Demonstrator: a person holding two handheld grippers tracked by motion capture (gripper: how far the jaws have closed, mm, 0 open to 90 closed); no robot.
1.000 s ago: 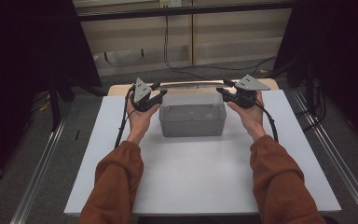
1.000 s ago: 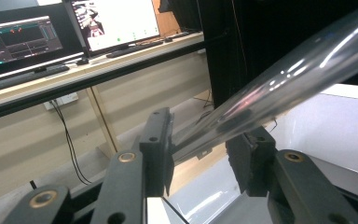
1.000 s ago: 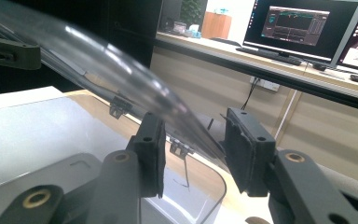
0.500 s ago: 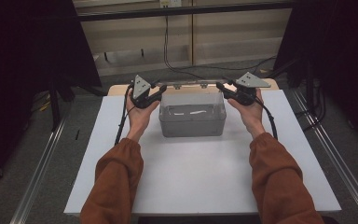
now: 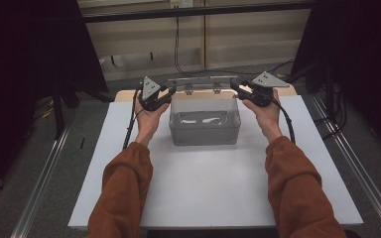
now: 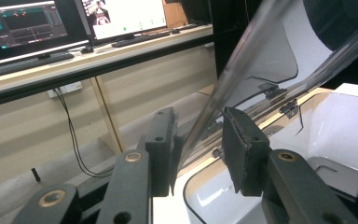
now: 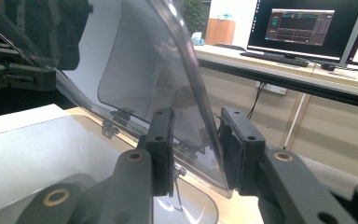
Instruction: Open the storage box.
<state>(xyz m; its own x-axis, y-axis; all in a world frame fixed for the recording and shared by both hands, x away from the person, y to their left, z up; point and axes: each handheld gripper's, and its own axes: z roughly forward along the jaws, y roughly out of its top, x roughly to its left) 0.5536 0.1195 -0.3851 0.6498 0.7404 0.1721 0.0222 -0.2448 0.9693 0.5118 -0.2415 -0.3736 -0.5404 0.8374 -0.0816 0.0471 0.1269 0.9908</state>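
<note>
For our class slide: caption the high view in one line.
Both grippers, left and right, hold the clear box's hinged lid raised.

lid (image 5: 203,84): swung from closed to upright | box (image 5: 204,121): open

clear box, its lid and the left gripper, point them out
box (image 5: 204,134), high view, front wall
lid (image 7: 135,60), right gripper view, clear panel
left gripper (image 6: 199,149), left gripper view, between its fingertips
</note>
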